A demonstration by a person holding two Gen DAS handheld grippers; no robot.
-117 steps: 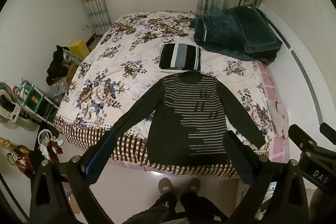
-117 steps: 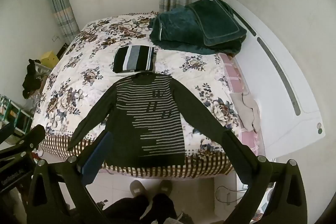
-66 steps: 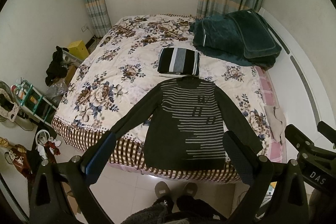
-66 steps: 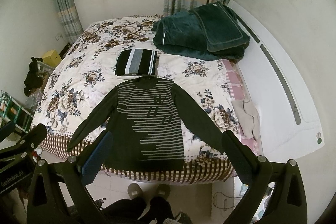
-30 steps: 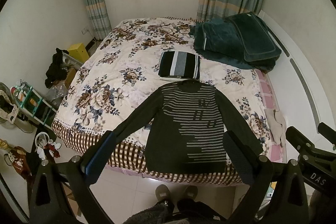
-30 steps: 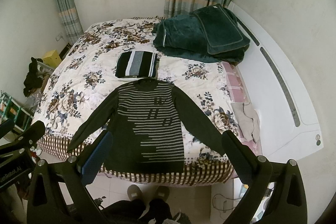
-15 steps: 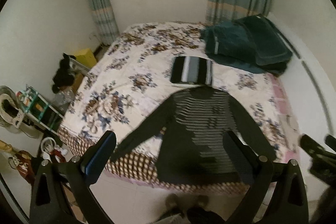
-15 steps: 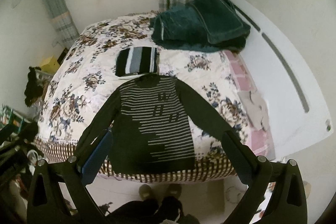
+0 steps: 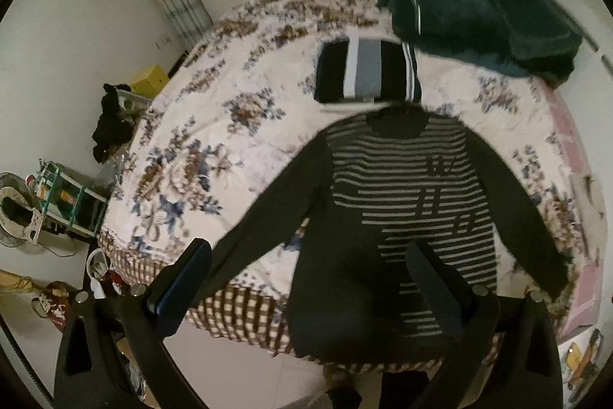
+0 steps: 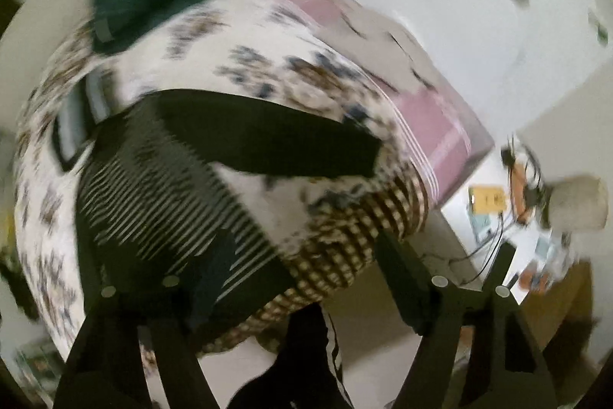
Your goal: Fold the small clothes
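A dark striped long-sleeved sweater [image 9: 402, 202] lies flat on the floral bed [image 9: 214, 148], sleeves spread, hem at the bed's near edge. It also shows blurred in the right wrist view [image 10: 164, 186], with its right sleeve [image 10: 276, 137] stretched toward the bed's corner. A folded striped garment [image 9: 367, 73] lies just beyond the collar. My left gripper [image 9: 306, 278] is open and empty above the hem and left sleeve. My right gripper [image 10: 306, 275] is open and empty over the bed's near right corner.
A dark green blanket pile [image 9: 482, 14] sits at the far right of the bed. A beige cloth [image 9: 586, 186] lies on the pink sheet at the right edge. Clutter and a rack [image 9: 65, 198] stand left of the bed. A small table with cables [image 10: 528, 217] stands right.
Both grippers moved toward the bed. The left one swung closer over the sweater's hem. The right one tilted and swung sharply right toward the right sleeve and bed corner, blurring its view.
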